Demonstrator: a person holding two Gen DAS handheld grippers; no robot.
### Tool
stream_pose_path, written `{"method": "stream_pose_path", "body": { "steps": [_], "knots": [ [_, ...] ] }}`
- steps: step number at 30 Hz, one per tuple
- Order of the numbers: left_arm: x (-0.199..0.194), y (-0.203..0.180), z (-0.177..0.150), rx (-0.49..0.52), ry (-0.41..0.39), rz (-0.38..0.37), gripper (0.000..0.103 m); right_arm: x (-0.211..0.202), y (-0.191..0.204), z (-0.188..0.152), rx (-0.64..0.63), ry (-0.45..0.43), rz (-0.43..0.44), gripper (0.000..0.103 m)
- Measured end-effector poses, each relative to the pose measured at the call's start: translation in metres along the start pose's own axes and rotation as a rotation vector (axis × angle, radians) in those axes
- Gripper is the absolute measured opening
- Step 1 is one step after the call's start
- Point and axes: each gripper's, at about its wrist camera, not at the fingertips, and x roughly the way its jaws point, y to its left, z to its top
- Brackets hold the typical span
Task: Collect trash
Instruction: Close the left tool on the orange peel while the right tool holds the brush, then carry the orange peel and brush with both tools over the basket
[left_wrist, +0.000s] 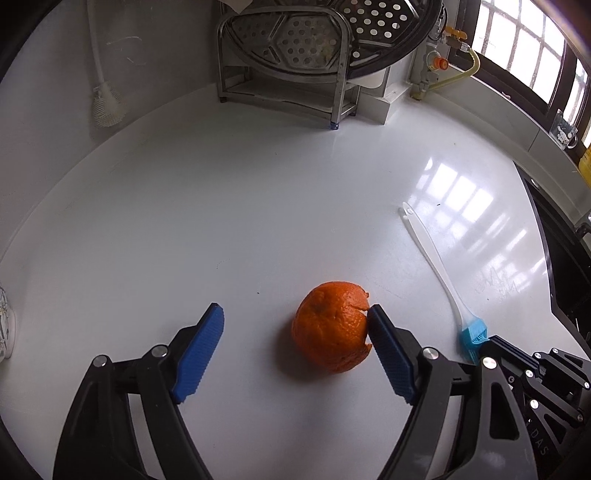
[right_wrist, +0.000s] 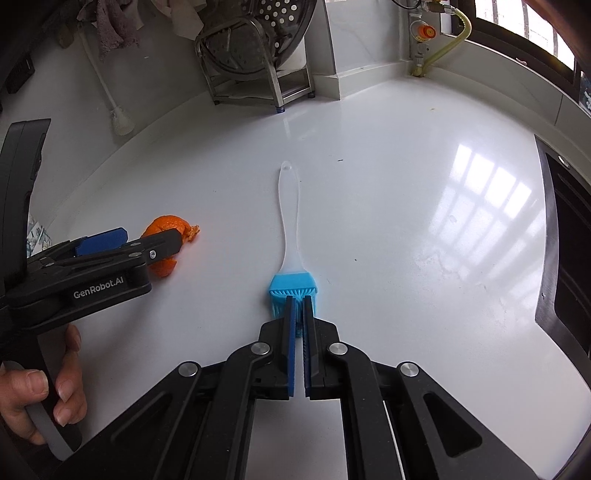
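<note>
An orange peel (left_wrist: 330, 326) shaped like a hollow ball lies on the white counter (left_wrist: 258, 206). My left gripper (left_wrist: 295, 317) is open around it, its right pad touching the peel and its left pad well apart. The peel also shows in the right wrist view (right_wrist: 166, 230), partly behind the left gripper (right_wrist: 147, 238). A basting brush (right_wrist: 290, 236) with a clear handle and blue silicone head lies on the counter. My right gripper (right_wrist: 299, 301) is shut, its tips over the brush's bristles. The brush also shows in the left wrist view (left_wrist: 443, 280).
A metal rack (left_wrist: 284, 70) with perforated steamer trays stands at the back wall. A white bottle brush (left_wrist: 105, 99) hangs at the back left. A gas valve with yellow hose (left_wrist: 443, 70) is at the back right. A dark sink edge (right_wrist: 557, 251) runs along the right.
</note>
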Motion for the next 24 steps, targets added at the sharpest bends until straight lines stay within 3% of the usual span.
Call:
{"method": "stream_pose_path", "body": {
  "steps": [5, 10, 24],
  "knots": [
    [0.002, -0.008, 0.001, 0.009, 0.015, -0.064, 0.036, -0.003, 0.002, 0.001, 0.006, -0.003, 0.025, 0.003],
    [-0.003, -0.006, 0.001, -0.016, 0.019, -0.079, 0.024, -0.009, 0.005, 0.002, 0.005, -0.011, 0.044, 0.003],
    [-0.055, 0.005, -0.02, -0.055, -0.012, -0.117, 0.02, -0.038, 0.012, -0.013, -0.003, -0.022, 0.079, 0.003]
  ]
}}
